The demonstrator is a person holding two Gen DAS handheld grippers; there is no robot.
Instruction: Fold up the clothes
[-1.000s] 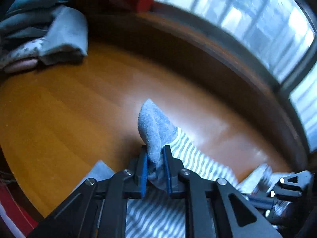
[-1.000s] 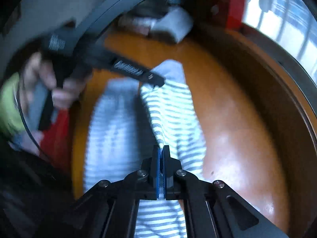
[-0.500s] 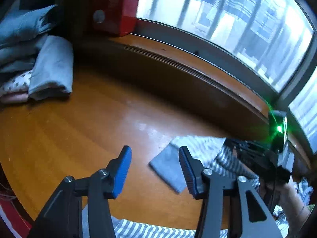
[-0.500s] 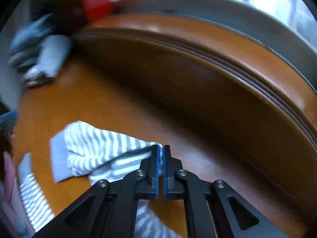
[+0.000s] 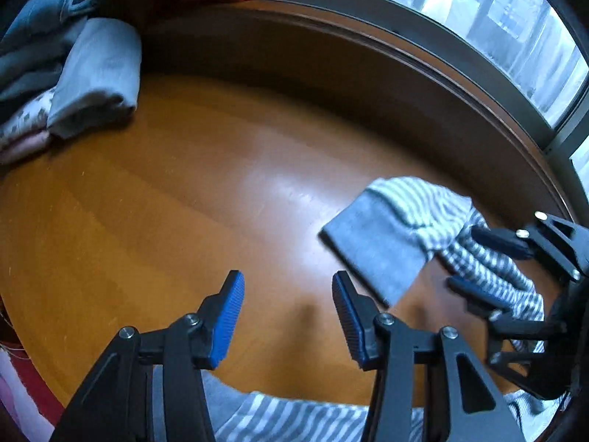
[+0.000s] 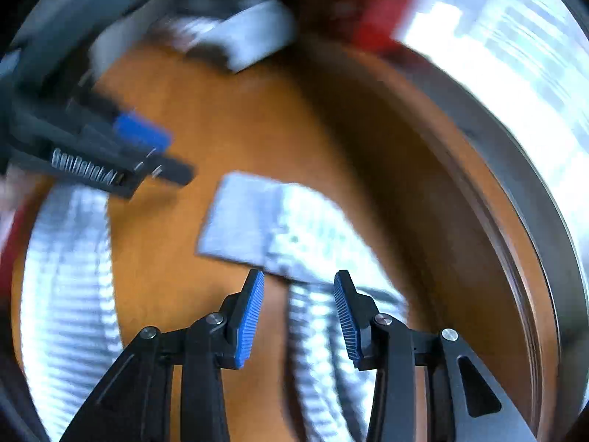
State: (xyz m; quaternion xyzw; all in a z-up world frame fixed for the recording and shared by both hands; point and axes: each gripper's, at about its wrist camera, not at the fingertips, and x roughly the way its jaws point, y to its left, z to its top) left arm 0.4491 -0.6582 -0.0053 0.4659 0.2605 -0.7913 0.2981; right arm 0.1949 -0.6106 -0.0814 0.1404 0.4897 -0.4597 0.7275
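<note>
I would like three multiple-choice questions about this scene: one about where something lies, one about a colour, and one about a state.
1. Where does the pile of folded clothes lie on the wooden table, in the left wrist view?
A. far left corner
B. right under the left gripper
C. on the window sill

2. What colour is the sleeve cuff of the striped garment?
A. red
B. plain grey
C. green

3. What is between the jaws of the left gripper?
A. the cuff
B. a folded shirt
C. nothing, only bare table shows

Answers:
1 A, the pile sits at the upper left edge.
2 B, the cuff is unstriped grey.
3 C, its blue pads stand apart over wood.
</note>
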